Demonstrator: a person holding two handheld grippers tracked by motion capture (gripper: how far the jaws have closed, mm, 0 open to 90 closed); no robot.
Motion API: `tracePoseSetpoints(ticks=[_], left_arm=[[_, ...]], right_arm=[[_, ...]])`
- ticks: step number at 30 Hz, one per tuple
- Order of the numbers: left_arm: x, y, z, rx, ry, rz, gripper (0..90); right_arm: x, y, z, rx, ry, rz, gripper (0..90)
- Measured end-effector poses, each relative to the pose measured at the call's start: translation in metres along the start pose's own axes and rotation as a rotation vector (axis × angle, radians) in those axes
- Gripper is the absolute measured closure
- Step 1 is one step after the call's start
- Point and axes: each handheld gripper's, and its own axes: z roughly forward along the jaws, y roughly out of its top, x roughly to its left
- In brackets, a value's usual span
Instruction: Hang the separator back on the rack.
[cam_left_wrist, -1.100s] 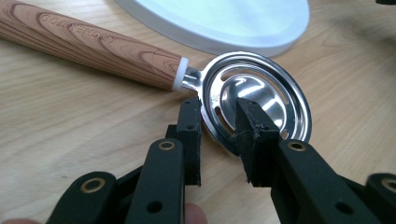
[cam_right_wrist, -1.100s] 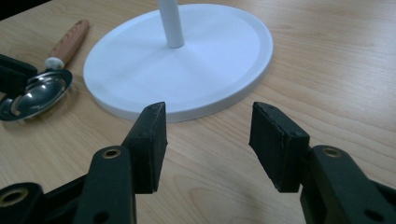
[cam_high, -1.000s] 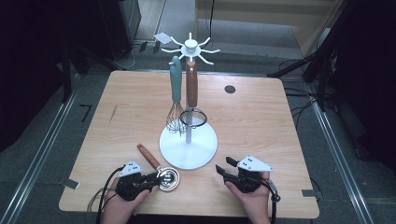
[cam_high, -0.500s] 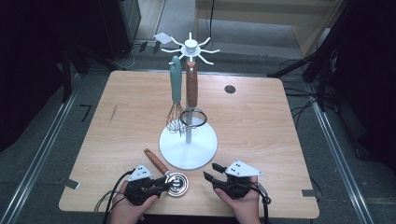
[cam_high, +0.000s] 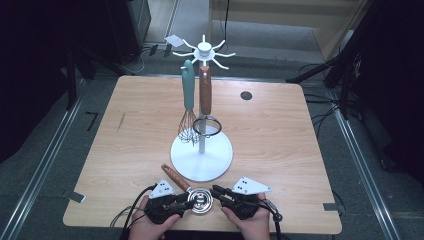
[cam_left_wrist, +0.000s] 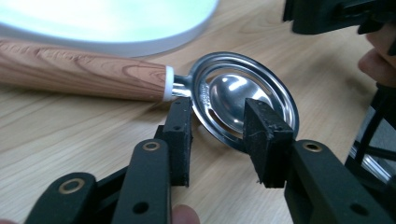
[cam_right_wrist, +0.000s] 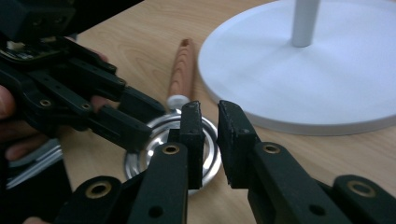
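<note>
A metal scoop (cam_high: 200, 201) with a wooden handle (cam_high: 172, 176) lies at the table's front edge, in front of the white stand base (cam_high: 202, 155). My left gripper (cam_high: 189, 201) reaches it from the left. Its jaws have just been opening and stand apart around the bowl's near rim (cam_left_wrist: 224, 93) without pressing it. My right gripper (cam_high: 215, 192) comes in from the right. Its jaws have just been closing and now pinch the rim (cam_right_wrist: 140, 163) on the opposite side, pads almost together. The handle (cam_right_wrist: 181, 70) points away toward the base.
The white stand (cam_high: 202, 50) rises from the table's middle. A teal-handled whisk (cam_high: 187, 127) and a wooden-handled utensil (cam_high: 205, 95) hang from it. A dark round hole (cam_high: 246, 95) sits at the back right. The table's front edge is just behind both hands.
The left hand slid right with the scoop; the right hand came left to meet it. The right jaws narrowed onto the bowl's rim, and the left jaws widened.
</note>
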Motion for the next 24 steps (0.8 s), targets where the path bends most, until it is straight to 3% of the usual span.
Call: tracePoseSetpoints(ticks=[4,7,10,17,24], left_arm=[[-0.002,0.0,0.0,0.002,-0.03,0.023,59.4],[0.0,0.0,-0.004,-0.026,-0.039,0.027,59.9],[0.005,0.0,-0.011,-0.057,-0.022,0.027,63.6],[0.023,0.0,-0.028,-0.103,0.06,0.007,78.3],[0.045,-0.002,-0.043,-0.123,0.105,-0.041,86.8]], right_arm=[[0.003,-0.003,0.006,0.037,0.026,0.004,86.0],[0.005,-0.005,0.011,0.065,0.043,0.002,86.3],[0.005,-0.009,0.017,0.097,0.066,0.018,86.6],[0.004,-0.011,0.02,0.14,0.04,-0.021,87.8],[-0.005,-0.012,0.015,0.163,0.009,0.003,87.5]])
